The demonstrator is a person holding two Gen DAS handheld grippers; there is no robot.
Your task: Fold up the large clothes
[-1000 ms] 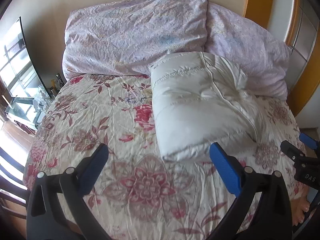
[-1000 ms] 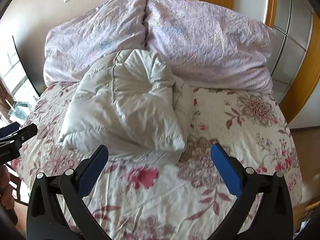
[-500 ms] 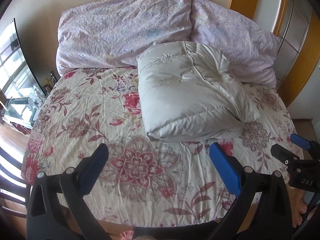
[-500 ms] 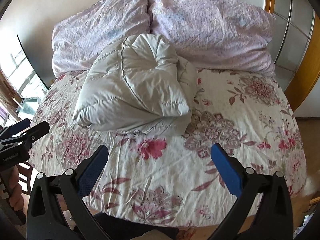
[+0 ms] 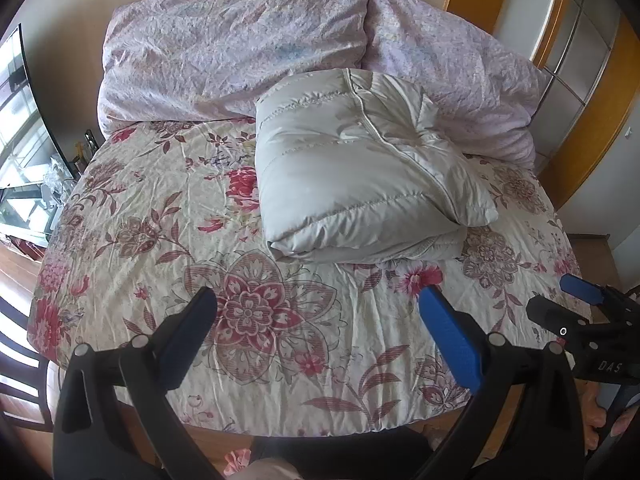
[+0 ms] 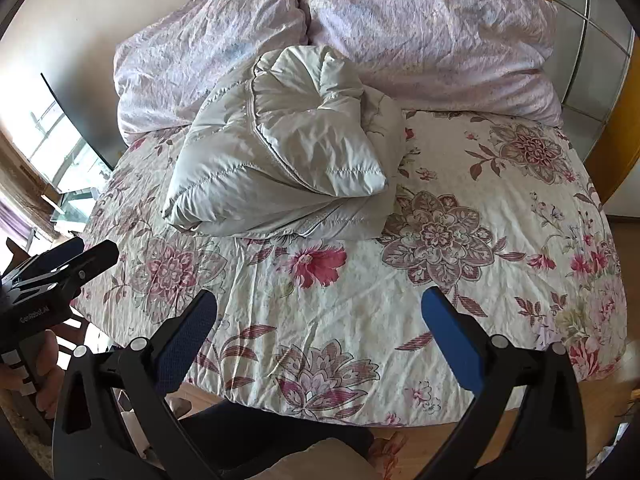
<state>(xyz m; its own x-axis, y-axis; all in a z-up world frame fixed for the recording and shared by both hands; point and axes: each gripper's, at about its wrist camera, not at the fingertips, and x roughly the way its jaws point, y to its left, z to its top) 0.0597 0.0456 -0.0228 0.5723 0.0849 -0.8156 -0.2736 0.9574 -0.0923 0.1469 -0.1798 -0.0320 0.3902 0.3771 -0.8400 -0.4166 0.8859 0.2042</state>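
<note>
Sitting folded on the flowery bed cover (image 5: pixel 140 216), far ahead of both grippers: one puffy grey coat (image 5: pixel 352 184), its back edge against the purple pillows (image 5: pixel 240 40). Left gripper (image 5: pixel 320 320) wide open, nothing between its blue pads. Right gripper (image 6: pixel 320 316) wide open too, holding nothing, low near the bed's close edge.

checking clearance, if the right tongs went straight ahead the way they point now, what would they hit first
Probably the flowered bedspread just ahead of the open right tongs, short of the folded grey padded jacket lying further up the bed. Depth is uncertain through the fisheye.
</note>
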